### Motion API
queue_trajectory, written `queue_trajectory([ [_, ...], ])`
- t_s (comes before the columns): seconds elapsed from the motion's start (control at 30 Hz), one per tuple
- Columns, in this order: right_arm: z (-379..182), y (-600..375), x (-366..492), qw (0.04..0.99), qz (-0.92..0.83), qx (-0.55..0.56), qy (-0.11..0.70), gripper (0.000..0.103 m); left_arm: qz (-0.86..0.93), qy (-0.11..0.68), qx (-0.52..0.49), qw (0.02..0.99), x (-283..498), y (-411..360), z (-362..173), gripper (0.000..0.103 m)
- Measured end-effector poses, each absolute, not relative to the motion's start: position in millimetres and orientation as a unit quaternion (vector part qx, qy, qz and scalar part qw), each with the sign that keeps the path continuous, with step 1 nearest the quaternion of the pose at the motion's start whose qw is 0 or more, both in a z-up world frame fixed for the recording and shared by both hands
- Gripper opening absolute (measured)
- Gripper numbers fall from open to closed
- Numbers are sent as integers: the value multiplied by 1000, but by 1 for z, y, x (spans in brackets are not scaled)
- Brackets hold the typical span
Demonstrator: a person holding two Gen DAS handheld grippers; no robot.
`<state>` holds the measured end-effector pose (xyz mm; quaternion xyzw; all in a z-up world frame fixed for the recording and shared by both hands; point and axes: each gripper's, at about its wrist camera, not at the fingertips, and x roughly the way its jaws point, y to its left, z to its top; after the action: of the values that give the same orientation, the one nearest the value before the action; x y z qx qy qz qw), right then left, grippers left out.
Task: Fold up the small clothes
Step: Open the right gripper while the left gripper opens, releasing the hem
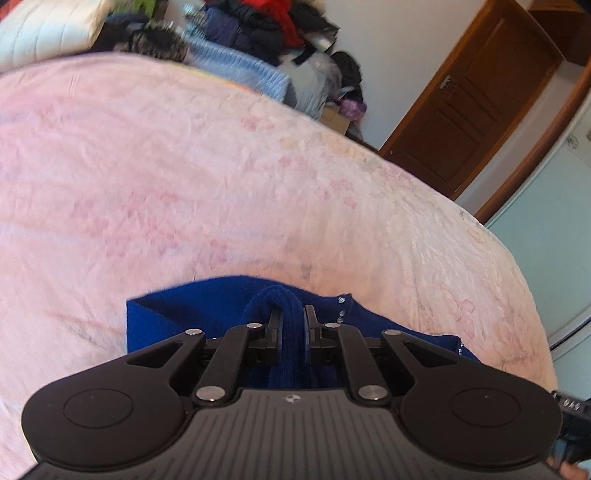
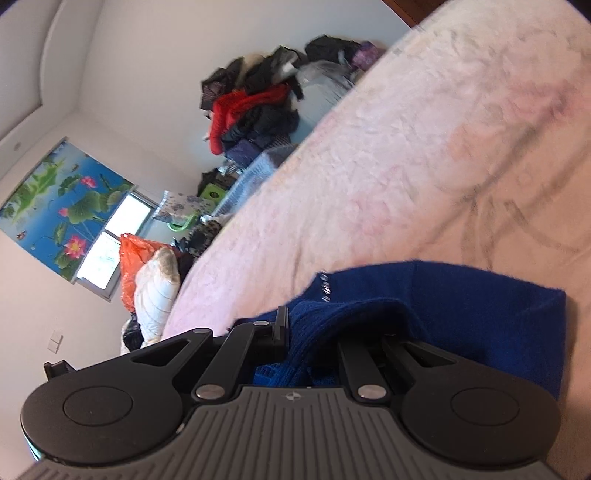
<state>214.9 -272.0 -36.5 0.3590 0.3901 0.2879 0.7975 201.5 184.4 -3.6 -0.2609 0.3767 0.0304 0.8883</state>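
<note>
Blue knit garment — ribbed, sparkly studs — on pink bedspread

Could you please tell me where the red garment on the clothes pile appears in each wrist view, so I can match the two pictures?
Left wrist view: the red garment is at the top edge, centre, atop the dark clothes pile beyond the bed.
Right wrist view: the red garment lies upper centre-left, on the same pile against the white wall.
Shared landmark: the pink bedspread, with the blue knit garment in the foreground.
</note>
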Motion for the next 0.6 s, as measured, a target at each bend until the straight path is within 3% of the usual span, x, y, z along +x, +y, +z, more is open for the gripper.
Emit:
queue_trajectory([
  [0.27,-64,-278,223,764,274,414,412,27,26,382,-276,881,205,187,0,11],
  [0.33,-64,-278,224,761,276,421,409,40,19,382,-296,875,208,190,1,11],
  [0.43,-64,-279,227,754,280,439,401,49,19,383,-336,860,210,198,-3,12],
  [0.6,-65,-285,237,759,268,444,394,51,14,380,-398,835,211,212,-12,17],
])
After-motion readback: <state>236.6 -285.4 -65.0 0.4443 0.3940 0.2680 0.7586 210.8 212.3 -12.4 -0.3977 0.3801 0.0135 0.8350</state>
